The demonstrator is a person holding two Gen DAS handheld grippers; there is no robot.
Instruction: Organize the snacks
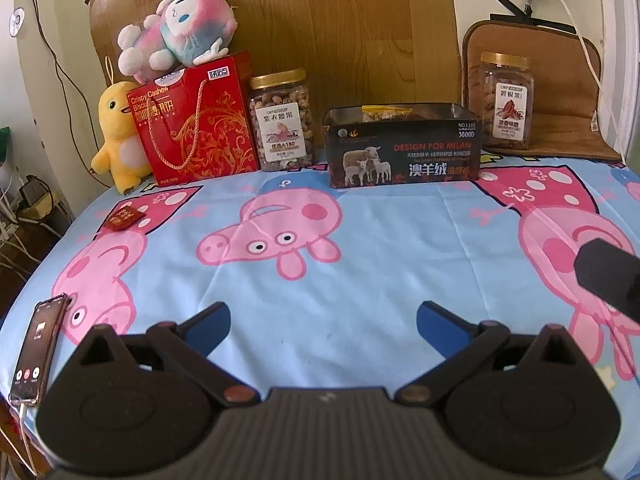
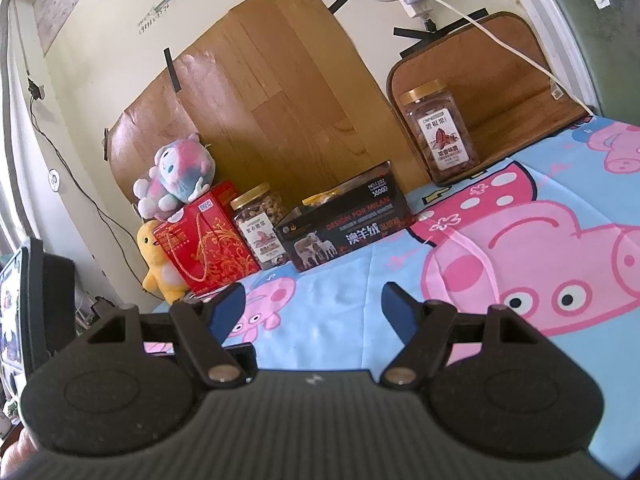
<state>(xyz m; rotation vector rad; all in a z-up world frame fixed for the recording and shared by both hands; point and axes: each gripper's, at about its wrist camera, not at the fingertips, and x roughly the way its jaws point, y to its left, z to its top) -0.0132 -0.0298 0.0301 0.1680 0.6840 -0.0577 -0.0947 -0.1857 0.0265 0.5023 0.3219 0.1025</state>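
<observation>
A dark open box with sheep on its front stands at the back middle of the table, snack packets showing inside. A cashew jar stands to its left beside a red biscuit gift box. A pecan jar stands at the back right on a brown mat. A small red packet lies at the left. My left gripper is open and empty, low over the cloth. My right gripper is open and empty; the box, cashew jar and pecan jar lie ahead of it.
A pink-blue plush sits on the red gift box, a yellow plush beside it. A phone lies at the table's left front edge. Part of the right gripper shows at the right. Cables hang on the wall.
</observation>
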